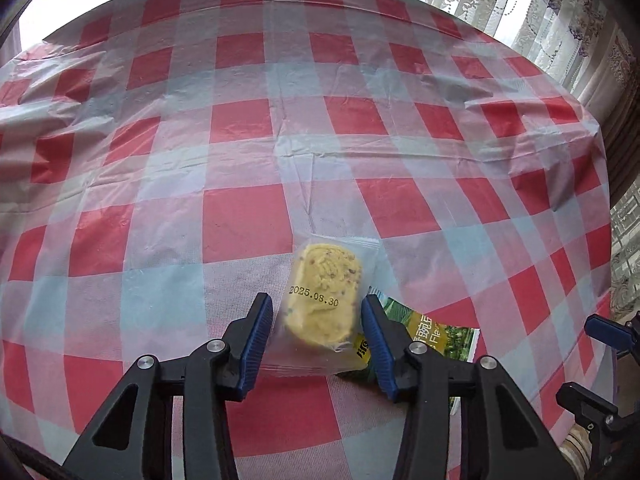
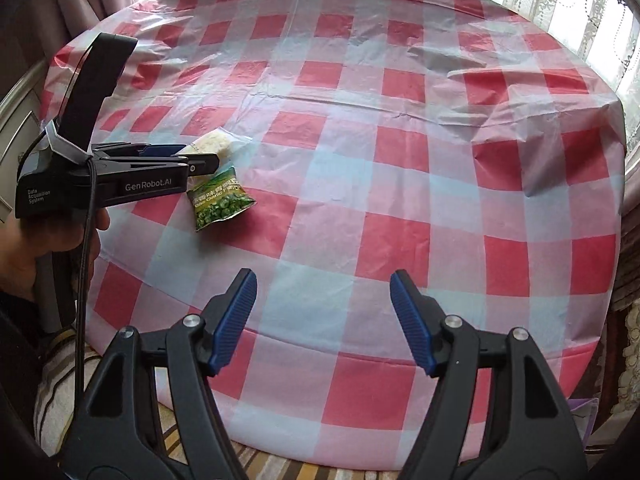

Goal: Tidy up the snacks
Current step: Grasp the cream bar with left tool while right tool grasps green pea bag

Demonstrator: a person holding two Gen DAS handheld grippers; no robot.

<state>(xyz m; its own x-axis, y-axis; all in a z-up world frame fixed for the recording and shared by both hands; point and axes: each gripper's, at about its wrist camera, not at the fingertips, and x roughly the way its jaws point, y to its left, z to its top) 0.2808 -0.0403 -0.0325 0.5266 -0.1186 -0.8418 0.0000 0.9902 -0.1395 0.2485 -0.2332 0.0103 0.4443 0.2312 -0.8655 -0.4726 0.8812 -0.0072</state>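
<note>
My left gripper (image 1: 316,320) has its 2 blue fingers (image 1: 258,332) on either side of the clear-wrapped yellow cake (image 1: 322,300); whether they press the wrapper I cannot tell. The cake lies on the checked cloth of the desk (image 1: 240,140), overlapping the green pea packet (image 2: 220,202). My right gripper (image 2: 323,312) hangs open and empty over the desk's near edge, well apart from both snacks.
</note>
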